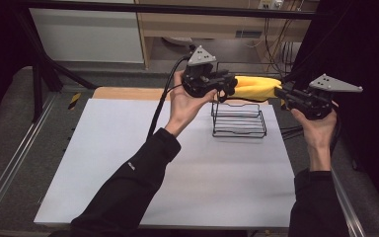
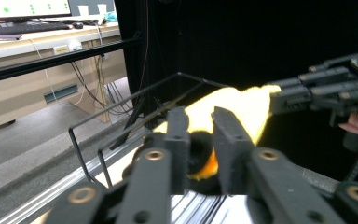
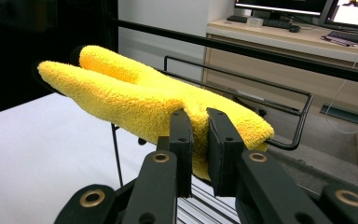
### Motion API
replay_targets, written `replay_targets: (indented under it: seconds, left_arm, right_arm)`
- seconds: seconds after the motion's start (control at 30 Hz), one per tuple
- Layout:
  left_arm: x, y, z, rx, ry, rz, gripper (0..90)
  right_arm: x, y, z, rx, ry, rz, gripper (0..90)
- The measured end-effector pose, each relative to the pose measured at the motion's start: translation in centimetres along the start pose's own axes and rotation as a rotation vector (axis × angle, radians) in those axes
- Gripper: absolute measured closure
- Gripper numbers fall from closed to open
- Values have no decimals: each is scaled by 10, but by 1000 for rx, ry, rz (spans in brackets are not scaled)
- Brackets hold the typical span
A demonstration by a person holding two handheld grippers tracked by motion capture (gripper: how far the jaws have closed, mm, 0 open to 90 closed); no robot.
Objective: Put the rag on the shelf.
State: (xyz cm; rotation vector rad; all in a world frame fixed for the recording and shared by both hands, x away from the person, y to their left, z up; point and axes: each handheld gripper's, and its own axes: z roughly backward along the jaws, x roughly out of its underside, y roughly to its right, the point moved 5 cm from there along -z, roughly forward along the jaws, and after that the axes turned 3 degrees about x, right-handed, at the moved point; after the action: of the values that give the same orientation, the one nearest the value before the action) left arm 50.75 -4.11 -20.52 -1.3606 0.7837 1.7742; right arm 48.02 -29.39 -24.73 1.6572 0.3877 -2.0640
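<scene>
So both tongs have hold of the yellow cloth [image 1: 256, 88], one at each end, and it's stretched out level between them, up in the air right over the black wire rack [image 1: 239, 120]. The rack sits on the white counter [image 1: 168, 163], toward its far edge, and the cloth hangs just above the rack's top rail; I can't really tell if it brushes the wire or not.

Right tongs [image 3: 199, 140]: clamped on the folded end of the cloth, which is pinched between the two black pads. In the high view these tongs [image 1: 282, 94] sit just right of the rack.

Left tongs [image 2: 199, 149]: the jaws stand close on either side of the other end, where there's a dark and orange bit of the fabric. That view is blurry, but it looks like they're gripping it. In the high view these tongs [image 1: 231, 85] are above the rack's far left corner.

Behind the rack, past the counter edge, there's a wooden cabinet [image 1: 212, 24] with cables hanging off it.
</scene>
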Motion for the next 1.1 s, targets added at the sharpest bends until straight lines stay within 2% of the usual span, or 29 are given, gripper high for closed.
replay_targets:
  seconds: [0.13,0.27,0.37,0.47,0.63,0.77,0.87,0.9,0.97,1.1]
  left_arm:
    - [-1,-1,-14,18,-48,30,845]
    - [3,-5,-30,-14,-74,27,875]
    - [7,-5,-39,17,-86,51,883]
    - [14,1,-42,41,-124,22,894]
    - [29,6,-41,72,-166,2,896]
    - [36,8,-40,65,-186,-24,897]
    - [42,10,-40,67,-200,-37,897]
    - [45,10,-41,66,-204,-38,897]
    - [49,10,-41,62,-208,-37,897]
    - [59,9,-42,55,-216,-36,897]
  right_arm:
    - [3,-1,1,-7,1,12,811]
    - [8,-1,2,-14,-3,24,808]
    - [12,-1,3,-19,-8,28,807]
    - [14,-1,3,-21,-7,31,800]
    - [17,-3,2,-27,-25,30,766]
    - [14,-7,4,-32,-51,26,656]
    - [5,-11,8,-52,-19,6,597]
    - [1,-12,9,-51,-8,2,603]
    - [-1,-13,8,-41,-22,-2,654]
    - [12,-15,-4,-50,-103,-65,826]
